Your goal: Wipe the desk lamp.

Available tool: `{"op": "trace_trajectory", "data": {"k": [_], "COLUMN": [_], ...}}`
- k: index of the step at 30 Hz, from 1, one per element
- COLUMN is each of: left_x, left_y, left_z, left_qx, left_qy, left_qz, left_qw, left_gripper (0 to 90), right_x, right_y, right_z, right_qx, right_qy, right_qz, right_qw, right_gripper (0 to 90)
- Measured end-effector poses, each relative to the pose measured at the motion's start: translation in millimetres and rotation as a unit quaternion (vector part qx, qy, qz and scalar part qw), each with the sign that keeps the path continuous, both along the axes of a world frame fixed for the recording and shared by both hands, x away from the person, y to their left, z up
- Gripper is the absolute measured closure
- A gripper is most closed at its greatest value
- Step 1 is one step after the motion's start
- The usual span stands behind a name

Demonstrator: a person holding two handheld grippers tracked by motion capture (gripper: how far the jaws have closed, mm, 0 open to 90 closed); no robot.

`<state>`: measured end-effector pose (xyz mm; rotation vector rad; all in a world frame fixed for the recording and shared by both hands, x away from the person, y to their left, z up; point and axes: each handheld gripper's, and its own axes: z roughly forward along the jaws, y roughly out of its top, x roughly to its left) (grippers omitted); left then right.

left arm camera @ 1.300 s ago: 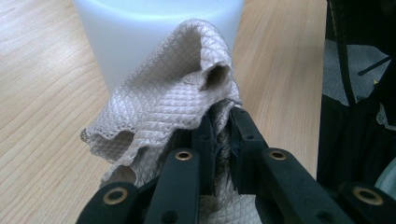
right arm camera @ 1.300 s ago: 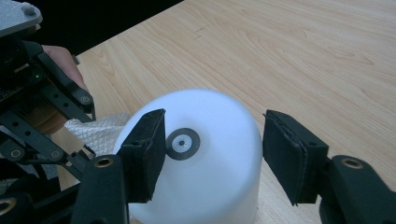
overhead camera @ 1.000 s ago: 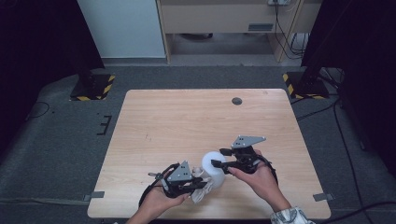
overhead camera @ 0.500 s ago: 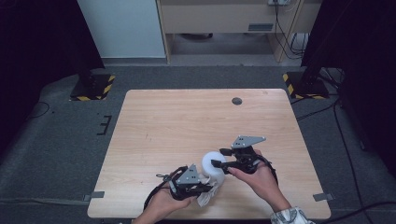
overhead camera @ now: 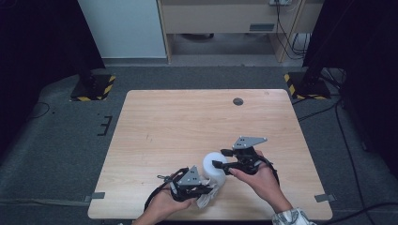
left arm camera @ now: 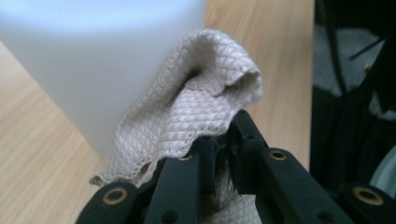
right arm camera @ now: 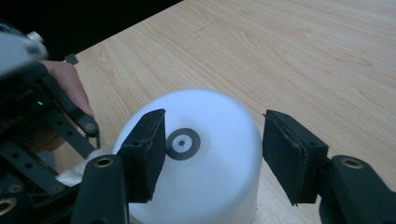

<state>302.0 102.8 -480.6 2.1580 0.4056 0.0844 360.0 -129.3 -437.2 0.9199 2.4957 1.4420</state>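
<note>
A white upright cylinder (overhead camera: 213,164) with a rounded top stands near the table's front edge. In the right gripper view the cylinder (right arm camera: 210,182) has a small grey disc (right arm camera: 183,143) on its top. My left gripper (overhead camera: 206,190) is shut on a pale quilted cloth (overhead camera: 205,200). Close up, the cloth (left arm camera: 187,116) bunches from my left gripper (left arm camera: 224,135) against the cylinder's (left arm camera: 93,70) side. My right gripper (overhead camera: 219,158) reaches in from the right. Its jaws (right arm camera: 215,154) stand apart over the cylinder's top. Whether the pads (right arm camera: 285,154) touch it I cannot tell.
The wooden table (overhead camera: 187,122) has a small dark round hole (overhead camera: 238,101) near its far edge. Dark carpet surrounds it. Two stand bases with yellow-black stripes (overhead camera: 94,86) (overhead camera: 305,86) sit beyond the far corners. The person's left hand (right arm camera: 65,84) is close beside the cylinder.
My left gripper has shifted a little to the right with the cloth, closer against the cylinder's lower side. The right gripper and the cylinder have stayed put.
</note>
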Motion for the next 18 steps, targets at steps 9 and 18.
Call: {"op": "trace_trajectory", "data": {"k": [9,18], "left_x": [-3.8,3.8], "left_y": [-2.9,-0.8], "left_z": [9.9,-5.4], "left_qx": [-0.03,0.023], "left_qy": [-0.014,0.01], "left_qz": [-0.002,-0.001], "left_qw": [0.9994,0.9997], "left_gripper": [81.8,81.8], "right_x": [-0.2,-0.1], "right_y": [0.2,0.0], "right_z": [0.1,0.0], "right_qx": [0.0,0.0], "right_qy": [0.001,0.0], "right_qz": [-0.001,0.0], "right_qw": [1.0,1.0], "right_gripper": [40.3,40.3]}}
